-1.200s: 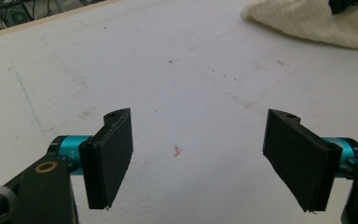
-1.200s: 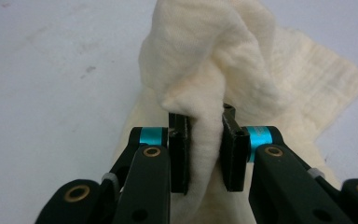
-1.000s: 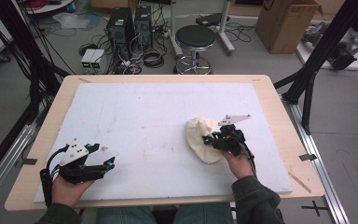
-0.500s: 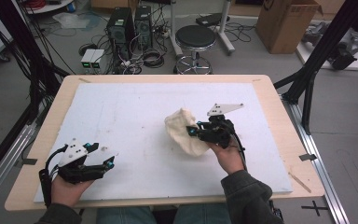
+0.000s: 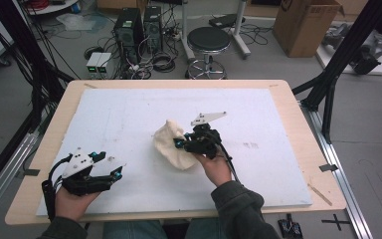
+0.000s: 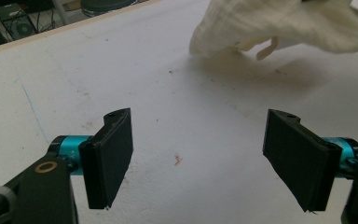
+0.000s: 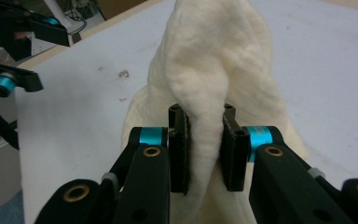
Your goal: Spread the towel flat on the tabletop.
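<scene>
Two grippers work over a white board (image 5: 129, 114) in the high view: the left gripper (image 5: 113, 169) sits at the near left, and the right gripper (image 5: 181, 144) is near the middle, touching a cream cloth (image 5: 171, 147) bunched just to its left. From the left gripper view, its jaws stand wide apart over bare board, with the cloth (image 6: 279, 23) far ahead to the right. From the right gripper view, the jaws are clamped on a raised fold of the cloth (image 7: 214, 60).
</scene>
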Demonstrator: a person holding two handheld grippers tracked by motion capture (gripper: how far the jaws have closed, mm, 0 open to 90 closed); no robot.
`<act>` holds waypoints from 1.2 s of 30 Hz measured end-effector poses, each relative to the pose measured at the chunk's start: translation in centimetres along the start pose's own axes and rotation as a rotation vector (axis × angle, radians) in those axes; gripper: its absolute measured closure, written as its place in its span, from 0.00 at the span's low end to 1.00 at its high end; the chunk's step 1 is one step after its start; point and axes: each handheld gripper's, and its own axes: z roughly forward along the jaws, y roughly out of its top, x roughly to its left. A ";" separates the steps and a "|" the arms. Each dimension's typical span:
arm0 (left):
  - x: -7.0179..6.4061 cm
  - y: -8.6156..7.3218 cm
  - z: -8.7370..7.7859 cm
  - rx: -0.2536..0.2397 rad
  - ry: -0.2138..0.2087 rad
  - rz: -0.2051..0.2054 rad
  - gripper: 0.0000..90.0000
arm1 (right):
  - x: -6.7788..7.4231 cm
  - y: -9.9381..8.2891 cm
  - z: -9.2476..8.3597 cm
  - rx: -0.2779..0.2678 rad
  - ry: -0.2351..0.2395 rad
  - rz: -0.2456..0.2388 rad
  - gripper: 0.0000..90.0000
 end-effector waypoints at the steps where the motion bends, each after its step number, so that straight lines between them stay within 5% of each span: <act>1: 0.0 0.0 0.0 -0.003 0.001 0.000 0.28 | 0.0 -0.2 1.1 0.026 -0.010 0.011 0.84; 10: -0.1 0.0 0.2 0.001 -0.003 0.008 0.28 | -0.9 -2.6 3.5 0.128 -0.086 0.022 0.76; 14: -0.2 0.0 0.3 0.000 -0.009 0.005 0.28 | -1.1 -2.7 3.1 0.114 -0.095 0.019 0.56; 19: -0.3 0.0 0.4 0.004 -0.012 0.009 0.28 | -1.1 -2.7 1.3 0.088 -0.083 -0.025 0.45; 26: -0.3 0.0 0.4 0.005 -0.010 0.008 0.28 | -1.3 -3.6 -1.6 0.074 -0.081 -0.090 0.45; 28: -0.3 0.0 0.5 0.007 -0.015 0.008 0.28 | -1.4 -4.3 -2.5 0.076 -0.044 -0.117 0.53; 36: -0.5 0.0 0.7 0.008 -0.016 0.011 0.28 | -2.4 -5.6 -1.4 0.196 -0.057 -0.170 0.62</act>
